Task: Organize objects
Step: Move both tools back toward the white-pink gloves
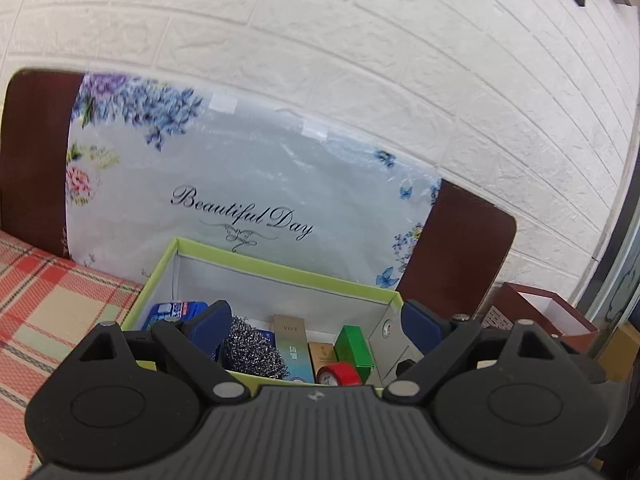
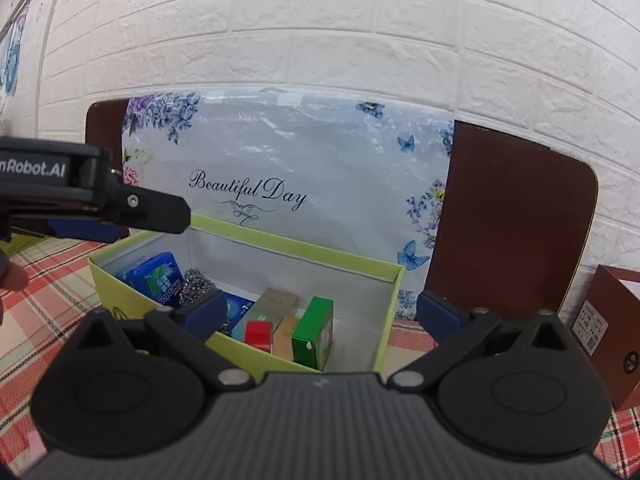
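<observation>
A light-green open box [image 1: 280,268] [image 2: 304,250] stands on the checked tablecloth. Inside lie a blue gum pack [image 1: 176,310] [image 2: 158,280], a steel scouring ball [image 1: 256,346] [image 2: 196,284], a tall beige carton [image 1: 292,348] [image 2: 272,304], a brown carton [image 1: 323,354] [image 2: 285,334], a green carton [image 1: 354,346] [image 2: 314,332] and a red tape roll [image 1: 340,374] [image 2: 258,334]. My left gripper [image 1: 316,324] is open and empty above the box's near edge; it shows from the side in the right wrist view [image 2: 120,216]. My right gripper [image 2: 320,314] is open and empty over the box.
A floral "Beautiful Day" board [image 1: 248,184] [image 2: 288,168] leans on the white brick wall behind the box, against a dark brown panel [image 2: 512,216]. A dark red gift box [image 1: 536,312] [image 2: 612,320] stands to the right. The checked cloth [image 1: 52,308] [image 2: 52,292] spreads to the left.
</observation>
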A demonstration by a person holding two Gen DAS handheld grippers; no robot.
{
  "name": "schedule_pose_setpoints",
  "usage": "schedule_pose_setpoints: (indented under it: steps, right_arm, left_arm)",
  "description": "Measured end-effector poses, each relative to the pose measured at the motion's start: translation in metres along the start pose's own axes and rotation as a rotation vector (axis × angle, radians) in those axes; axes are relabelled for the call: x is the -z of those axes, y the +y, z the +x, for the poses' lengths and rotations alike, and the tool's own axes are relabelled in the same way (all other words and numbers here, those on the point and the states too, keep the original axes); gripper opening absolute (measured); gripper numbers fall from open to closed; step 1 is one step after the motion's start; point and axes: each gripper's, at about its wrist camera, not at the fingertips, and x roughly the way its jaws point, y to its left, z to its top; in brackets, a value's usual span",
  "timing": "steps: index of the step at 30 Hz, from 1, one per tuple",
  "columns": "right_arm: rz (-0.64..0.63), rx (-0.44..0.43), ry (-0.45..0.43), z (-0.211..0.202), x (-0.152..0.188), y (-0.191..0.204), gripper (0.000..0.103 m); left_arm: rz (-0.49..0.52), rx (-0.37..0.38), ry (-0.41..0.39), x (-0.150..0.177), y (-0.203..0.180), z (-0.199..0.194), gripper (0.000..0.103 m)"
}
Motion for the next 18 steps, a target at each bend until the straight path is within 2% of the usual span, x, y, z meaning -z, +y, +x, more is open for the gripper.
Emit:
schedule_pose_setpoints:
  steps: [5,10,14,18]
  right_arm:
    - [-0.021,0.008,-0.035,-0.033,-0.008,0.002,0.103]
    - [-0.023,0.013,-0.052,-0.074,-0.006,0.007,0.103]
    - [-0.033,0.017,-0.055,-0.104,0.006,0.014,0.103]
    - [-0.031,0.026,-0.043,-0.137,0.03,0.023,0.103]
  left_arm:
    - [0.043,-0.03,-0.013,-0.003,-0.013,-0.035,0.095]
    - [0.083,-0.083,0.023,0.006,-0.026,-0.066,0.095]
    - [0.114,-0.086,0.033,0.026,-0.032,-0.093,0.095]
    - [0.084,-0.066,0.073,0.058,-0.026,-0.111,0.096]
